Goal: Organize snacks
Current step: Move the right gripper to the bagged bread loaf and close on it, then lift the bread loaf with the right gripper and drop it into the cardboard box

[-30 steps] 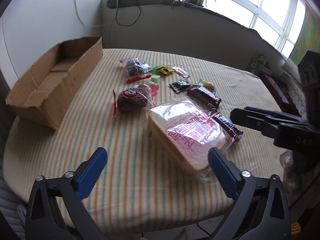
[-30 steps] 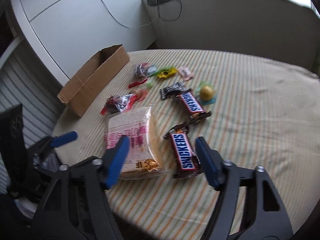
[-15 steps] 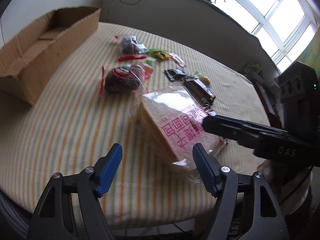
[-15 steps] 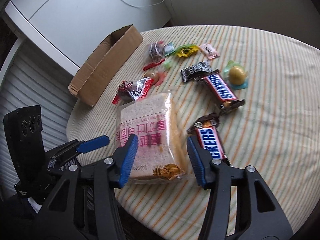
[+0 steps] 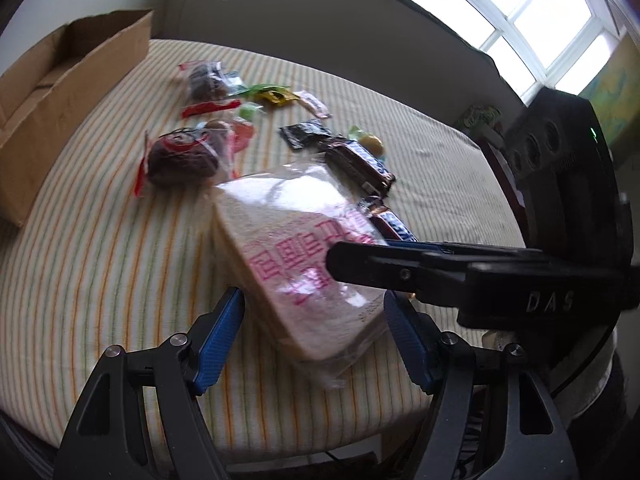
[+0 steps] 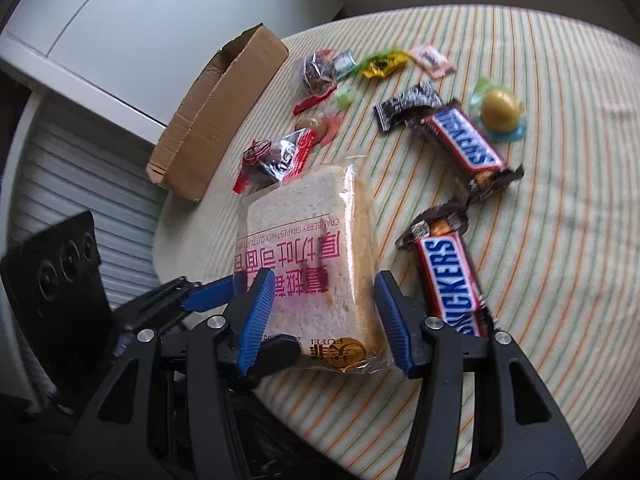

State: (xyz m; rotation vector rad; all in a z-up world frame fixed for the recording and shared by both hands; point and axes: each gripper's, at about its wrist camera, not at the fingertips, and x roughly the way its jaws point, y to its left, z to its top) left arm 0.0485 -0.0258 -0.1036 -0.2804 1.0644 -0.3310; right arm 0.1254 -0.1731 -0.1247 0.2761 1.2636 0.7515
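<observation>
A bagged slice of toast with pink print (image 5: 296, 240) (image 6: 312, 256) lies near the front edge of the striped table. My left gripper (image 5: 316, 336) is open, its blue pads on either side of the bag's near end. My right gripper (image 6: 324, 320) is open too and straddles the same bag from the other side. It shows as a black bar in the left wrist view (image 5: 440, 276). The left gripper's blue fingers (image 6: 204, 294) show at the lower left of the right wrist view. An open cardboard box (image 5: 52, 92) (image 6: 220, 108) stands at the table's left.
Two Snickers bars (image 6: 464, 144) (image 6: 452, 280) lie right of the toast. A dark red-trimmed snack pack (image 5: 180, 156) (image 6: 276, 156), a yellow ball candy (image 6: 498, 114) and several small sweets lie beyond it. The table's (image 5: 88, 264) front edge is just below both grippers.
Both grippers have moved in on the toast bag from opposite sides. Their jaws have narrowed and now flank the bag.
</observation>
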